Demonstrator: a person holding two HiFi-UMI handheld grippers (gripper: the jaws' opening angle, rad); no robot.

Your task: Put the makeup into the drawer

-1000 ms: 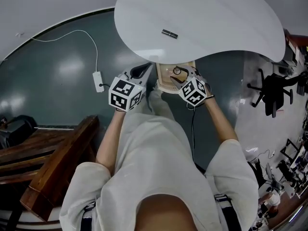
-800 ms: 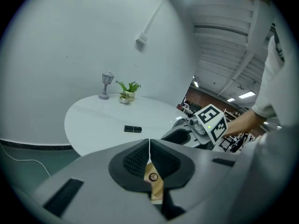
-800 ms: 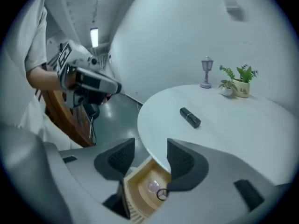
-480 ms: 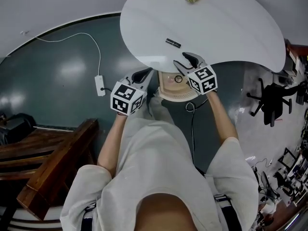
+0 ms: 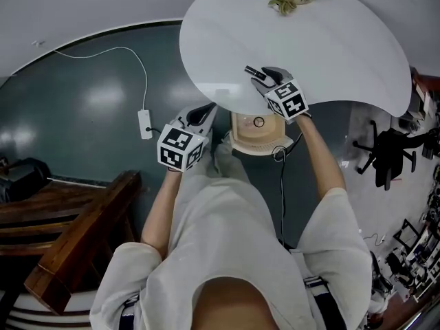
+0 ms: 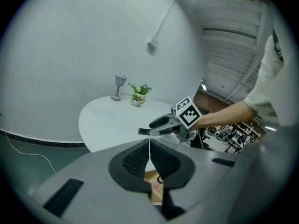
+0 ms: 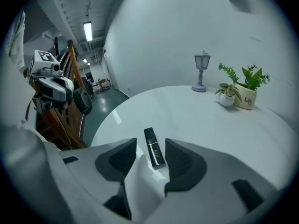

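My right tool [image 5: 260, 74] hangs over the counter [image 5: 344, 40], its jaws apart and just now narrowing. The lipstick [image 7: 154, 153] lies flat between them, not yet pinched, nearer one pad than the other. That is my worry: I judge the closer pad will meet the tube first and shove or roll it, and a smooth round tube on this glossy top could run. It lies near the counter's curved near rim, so a bad nudge could send it over to the floor instead of into the drawer [image 5: 256, 145], which stands open just below that rim. The cable [image 5: 281, 184] trailing from my right wrist hangs by the drawer's front and could catch.

My left tool [image 6: 149, 158] is clenched on nothing, low beside the drawer's left side, out of the way. Round the tube I have plenty of room: the lamp [image 7: 201, 71] and plant pot [image 7: 246, 97] stand well apart at the far side.
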